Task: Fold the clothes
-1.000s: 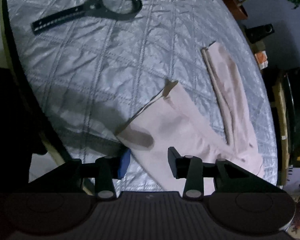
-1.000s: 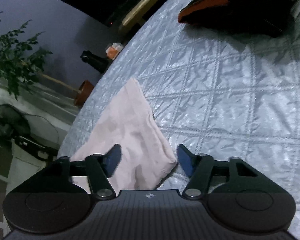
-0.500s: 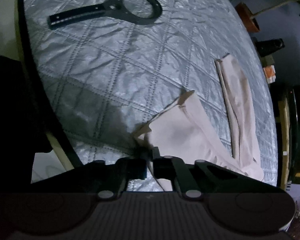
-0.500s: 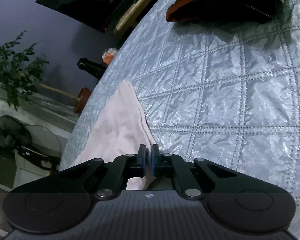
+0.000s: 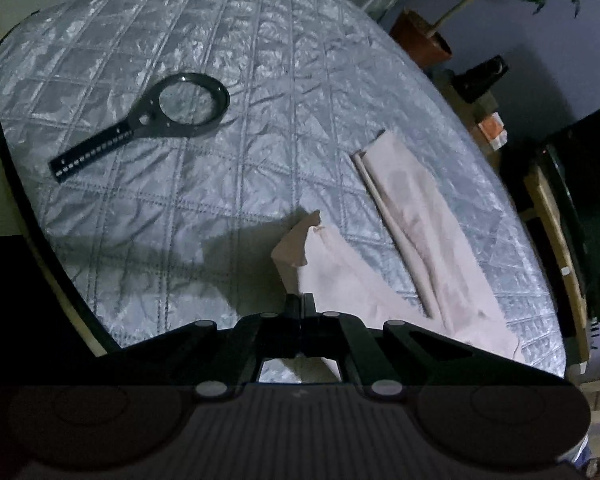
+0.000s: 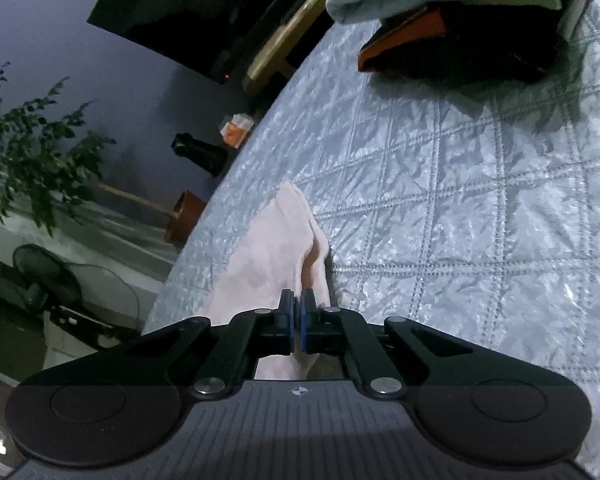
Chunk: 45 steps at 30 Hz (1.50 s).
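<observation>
Nearest in the left wrist view, the left claw (image 5: 300,300) is pinched together on a lifted corner of the pale pink garment (image 5: 380,276); the fabric rises in a small peak just beyond the fingertips, and the claw's own body hides where the cloth goes beneath it. From there the garment runs away to the right across the silver quilted cover (image 5: 220,200) that lies over the table, one long strip ending in a folded band toward the far right. Its near right end is cut off by the claw's housing, so what kind of garment it is cannot be made out. Further off on the left of the cover lies a black ring-shaped tool with a long handle (image 5: 152,124), well apart from the garment. Beyond the far right edge stand a brown pot (image 5: 420,36) with a plant stem, dim and partly out of frame.

In the right wrist view, the right claw (image 6: 296,308) is clamped on another edge of the garment, which stretches away to the far left along the cover's edge. At the far right sits a pile of folded clothes (image 6: 440,12), its top cut off. A fan (image 6: 40,284) on the left is hard to see in the dark.
</observation>
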Each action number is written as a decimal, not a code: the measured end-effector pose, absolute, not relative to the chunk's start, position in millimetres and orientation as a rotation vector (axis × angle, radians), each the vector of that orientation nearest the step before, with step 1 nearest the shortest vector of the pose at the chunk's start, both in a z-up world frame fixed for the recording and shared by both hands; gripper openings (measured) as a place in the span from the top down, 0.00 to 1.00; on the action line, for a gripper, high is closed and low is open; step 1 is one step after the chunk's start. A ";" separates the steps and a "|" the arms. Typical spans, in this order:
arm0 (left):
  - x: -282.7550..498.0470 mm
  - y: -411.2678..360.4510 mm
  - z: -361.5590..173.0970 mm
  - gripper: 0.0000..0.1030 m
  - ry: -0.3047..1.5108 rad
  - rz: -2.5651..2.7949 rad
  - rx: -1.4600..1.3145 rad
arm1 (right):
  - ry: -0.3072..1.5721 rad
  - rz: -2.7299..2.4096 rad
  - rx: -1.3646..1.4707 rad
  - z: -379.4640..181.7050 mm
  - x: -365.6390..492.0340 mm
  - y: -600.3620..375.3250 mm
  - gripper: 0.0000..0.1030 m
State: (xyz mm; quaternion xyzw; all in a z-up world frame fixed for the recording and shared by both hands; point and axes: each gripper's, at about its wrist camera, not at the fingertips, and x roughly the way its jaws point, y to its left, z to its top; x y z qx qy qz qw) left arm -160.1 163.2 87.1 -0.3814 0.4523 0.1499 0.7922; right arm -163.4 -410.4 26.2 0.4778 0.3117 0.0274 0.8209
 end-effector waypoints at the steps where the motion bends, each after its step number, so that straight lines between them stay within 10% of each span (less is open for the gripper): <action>1: -161.1 164.5 88.8 1.00 0.970 0.323 -0.825 | 0.664 0.061 1.022 26.4 -166.0 -410.5 0.97; 20: -162.1 178.0 110.0 1.00 0.923 0.284 -0.886 | 0.675 0.027 1.041 34.7 -221.4 -408.2 0.97; 45: 71.3 143.3 72.0 1.00 0.893 0.258 -0.902 | 0.747 -0.059 0.855 20.8 -41.3 -412.2 0.97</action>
